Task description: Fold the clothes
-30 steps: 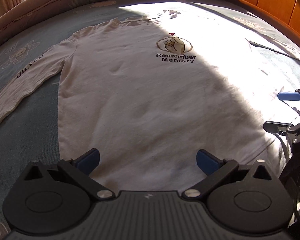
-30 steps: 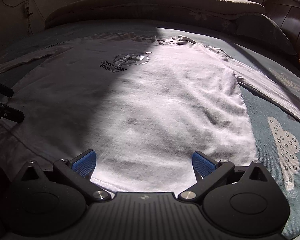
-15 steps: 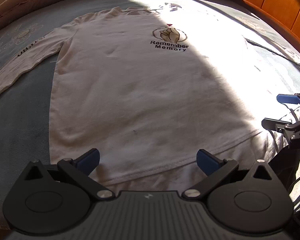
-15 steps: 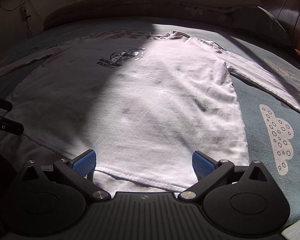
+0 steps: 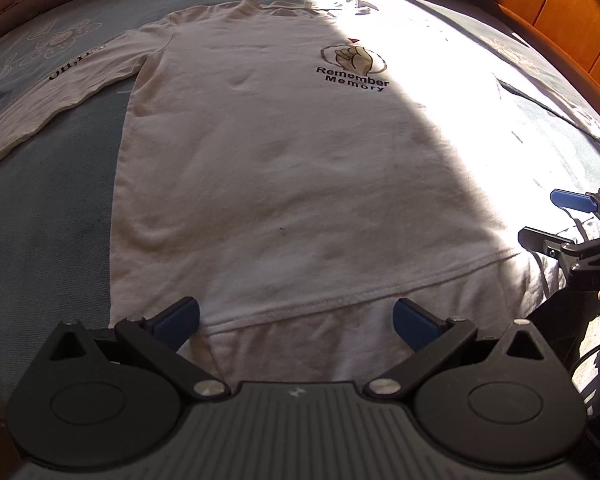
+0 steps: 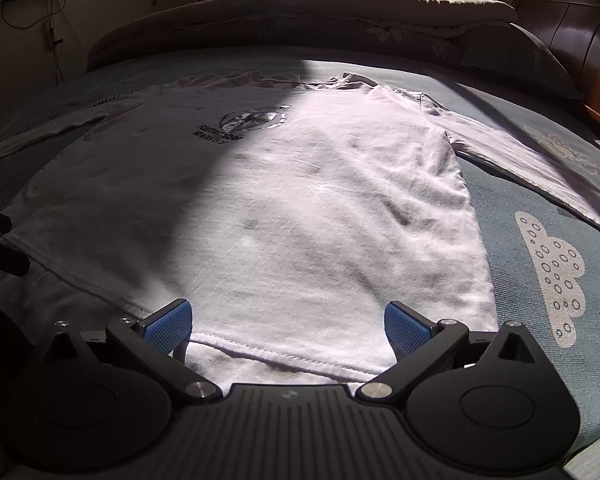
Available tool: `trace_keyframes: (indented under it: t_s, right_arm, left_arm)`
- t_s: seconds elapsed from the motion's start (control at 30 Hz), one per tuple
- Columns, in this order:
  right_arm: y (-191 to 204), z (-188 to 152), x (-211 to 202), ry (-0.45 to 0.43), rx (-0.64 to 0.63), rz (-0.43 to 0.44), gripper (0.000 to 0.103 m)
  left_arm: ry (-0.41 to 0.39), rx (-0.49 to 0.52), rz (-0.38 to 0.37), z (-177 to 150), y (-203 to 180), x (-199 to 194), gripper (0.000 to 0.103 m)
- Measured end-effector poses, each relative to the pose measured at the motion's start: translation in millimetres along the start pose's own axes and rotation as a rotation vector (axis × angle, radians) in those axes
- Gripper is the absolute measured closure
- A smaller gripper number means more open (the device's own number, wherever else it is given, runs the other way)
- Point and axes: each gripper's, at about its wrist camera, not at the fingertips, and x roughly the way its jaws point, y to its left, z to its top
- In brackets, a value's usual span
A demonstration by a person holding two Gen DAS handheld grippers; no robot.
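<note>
Left wrist: both grippers [image 5: 296, 318] [image 6: 287, 322] spread wide over shirt hem [image 5: 300, 308], seemingly untouched.

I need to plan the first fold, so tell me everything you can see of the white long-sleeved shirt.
The white long-sleeved shirt lies flat and face up on the blue patterned bedspread, unfolded, collar far, stitched hem near. It looks like soft knit cotton with light wrinkles. The chest print shows a hand above "Remember Memory". Both sleeves spread outward; one carries dark lettering. Sunlight covers part, shadow the rest. The left gripper and right gripper, both open, sit at the hem, gripping nothing.
</note>
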Motion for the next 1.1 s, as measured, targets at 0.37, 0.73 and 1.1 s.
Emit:
trace_keyframes:
  t_s: [0.37, 0.73, 1.1]
  right_arm:
    - [1, -5, 0, -0.037, 0.007, -0.011, 0.000]
    - [1, -6, 0, -0.051, 0.007, -0.011, 0.000]
    - [1, -4, -3, -0.032, 0.004, 0.001, 0.000]
  left_arm:
    - [-0.003, 0.202, -0.060, 31, -68, 21, 0.001]
    - [0.013, 0.232, -0.049, -1, -53, 10, 0.001]
    - [-0.096, 0.126, -0.081, 98, -26, -1, 0.001]
